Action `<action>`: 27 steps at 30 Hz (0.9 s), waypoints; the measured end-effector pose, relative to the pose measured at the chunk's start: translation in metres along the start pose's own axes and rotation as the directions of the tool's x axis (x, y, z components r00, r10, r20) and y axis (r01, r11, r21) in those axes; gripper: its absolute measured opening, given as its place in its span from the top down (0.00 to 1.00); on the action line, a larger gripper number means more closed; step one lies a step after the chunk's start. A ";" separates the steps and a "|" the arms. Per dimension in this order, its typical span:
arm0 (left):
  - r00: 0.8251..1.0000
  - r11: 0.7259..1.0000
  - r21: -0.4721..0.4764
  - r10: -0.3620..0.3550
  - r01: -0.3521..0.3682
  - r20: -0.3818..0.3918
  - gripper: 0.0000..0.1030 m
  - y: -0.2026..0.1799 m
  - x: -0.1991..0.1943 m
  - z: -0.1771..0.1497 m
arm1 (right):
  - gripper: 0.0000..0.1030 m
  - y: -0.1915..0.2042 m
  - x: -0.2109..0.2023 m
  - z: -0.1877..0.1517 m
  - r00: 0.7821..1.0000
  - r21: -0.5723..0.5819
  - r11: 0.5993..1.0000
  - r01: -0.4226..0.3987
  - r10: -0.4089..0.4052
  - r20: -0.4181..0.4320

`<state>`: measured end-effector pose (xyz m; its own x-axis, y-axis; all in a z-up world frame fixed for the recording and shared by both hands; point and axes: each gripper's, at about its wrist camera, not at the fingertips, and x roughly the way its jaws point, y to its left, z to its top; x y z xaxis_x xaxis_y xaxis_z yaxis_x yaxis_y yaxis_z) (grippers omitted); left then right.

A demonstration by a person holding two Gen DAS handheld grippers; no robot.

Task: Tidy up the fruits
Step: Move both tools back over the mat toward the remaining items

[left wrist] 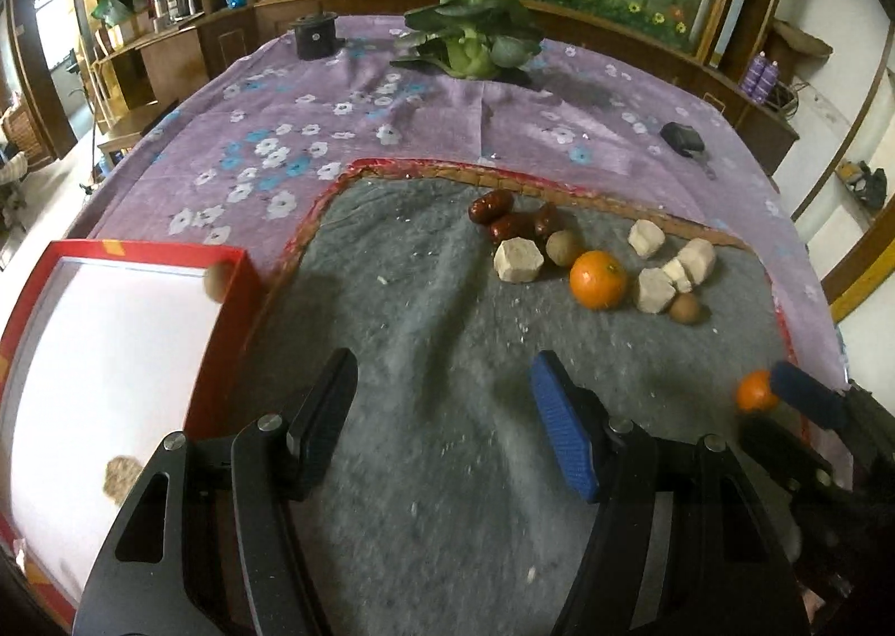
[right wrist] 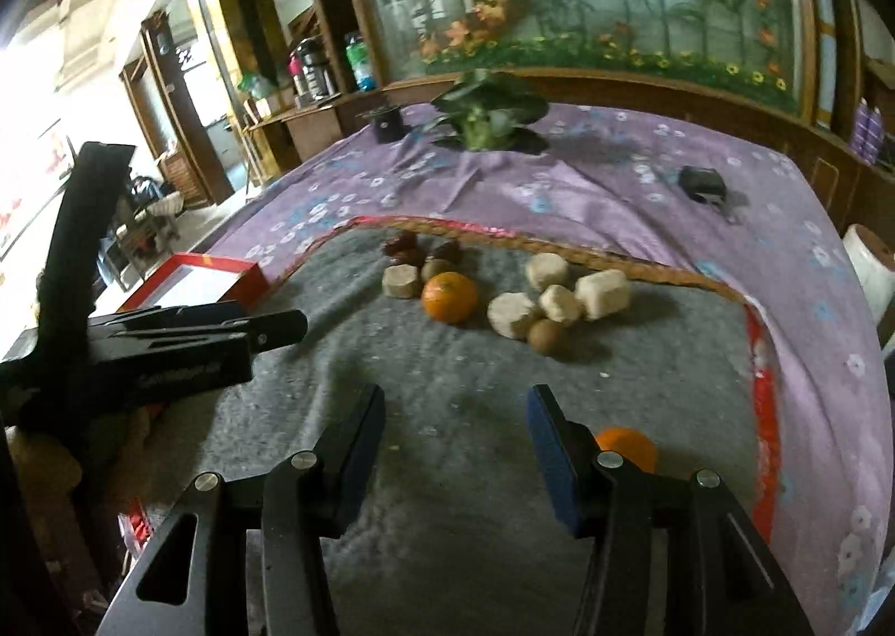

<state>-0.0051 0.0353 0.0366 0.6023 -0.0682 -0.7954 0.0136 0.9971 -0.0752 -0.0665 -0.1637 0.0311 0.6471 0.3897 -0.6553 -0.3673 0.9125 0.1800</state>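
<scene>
A heap of food lies on the grey felt mat (left wrist: 425,412): an orange (left wrist: 597,279) (right wrist: 450,296), red dates (left wrist: 506,219), small brown round fruits (left wrist: 562,247) and pale beige blocks (left wrist: 518,259). A second orange (left wrist: 755,391) (right wrist: 626,446) lies at the mat's right, beside my right gripper's blue finger. A red-rimmed white box (left wrist: 235,267) on the left holds a brown round fruit (left wrist: 217,281) and another brown item (left wrist: 120,476). My left gripper (left wrist: 442,390) is open and empty over the mat. My right gripper (right wrist: 456,412) is open and empty.
The purple flowered cloth (left wrist: 279,144) covers the table. A leafy green cabbage (left wrist: 472,40), a black round container (left wrist: 315,36) and a small black device (left wrist: 682,137) lie on it farther back. Wooden shelves and a painted screen stand behind.
</scene>
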 end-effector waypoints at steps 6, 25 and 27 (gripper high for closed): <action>0.999 1.000 -0.013 0.025 -0.025 -0.043 0.37 -0.006 0.033 0.016 | 0.51 -0.016 -0.007 -0.002 1.000 0.030 0.999 -0.014 0.013 0.021; 0.999 1.000 -0.001 -0.023 0.023 -0.038 0.37 -0.022 0.070 0.045 | 0.50 -0.039 -0.008 -0.004 0.999 0.062 0.997 -0.033 0.032 0.024; 0.998 0.999 -0.012 -0.039 0.039 -0.039 0.37 -0.021 0.069 0.047 | 0.50 -0.042 -0.009 -0.003 0.999 0.074 0.997 -0.032 0.031 0.024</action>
<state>0.0737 0.0111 0.0111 0.5696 -0.1083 -0.8148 0.0269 0.9932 -0.1132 -0.0588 -0.2061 0.0274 0.6513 0.4204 -0.6317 -0.3373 0.9061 0.2552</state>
